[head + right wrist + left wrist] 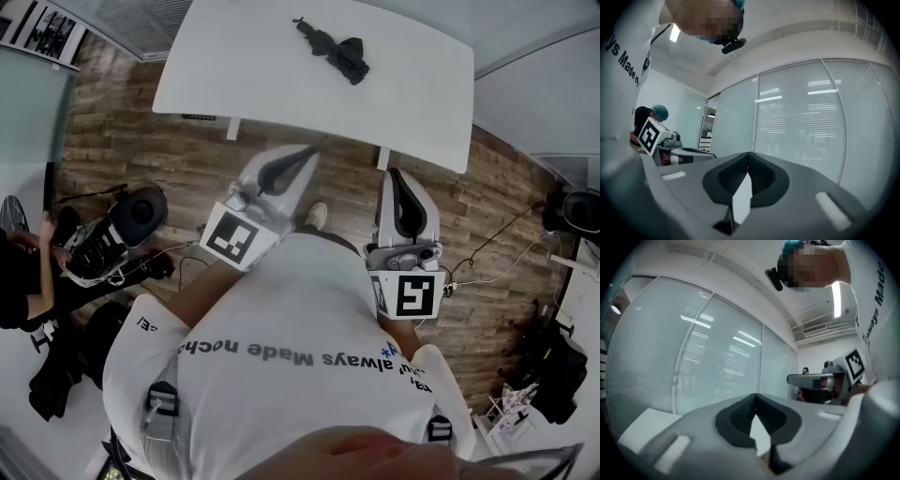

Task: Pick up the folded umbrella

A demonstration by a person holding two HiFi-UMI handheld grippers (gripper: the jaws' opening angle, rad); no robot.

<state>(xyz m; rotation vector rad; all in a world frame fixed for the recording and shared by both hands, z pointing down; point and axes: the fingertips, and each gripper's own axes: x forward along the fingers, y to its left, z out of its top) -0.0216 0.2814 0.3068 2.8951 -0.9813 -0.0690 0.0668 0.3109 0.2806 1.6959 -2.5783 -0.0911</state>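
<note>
Head view: folded umbrella lies on the white tabletop, well apart from left claw and right claw.
Left gripper view: left claw closed, empty.
Right gripper view: right claw closed, empty.
Judgement: approach, open one claw early, and take the umbrella across its middle.

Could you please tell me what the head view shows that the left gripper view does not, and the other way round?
Only the head view: the folded umbrella lying on the white table, and the wood floor. Only the left gripper view: a glass wall with blinds, a ceiling light, and a close look at the left tool, its jaws meeting at the tips with nothing between them. Both: the left tool, the right tool and the person's white shirt.
</note>
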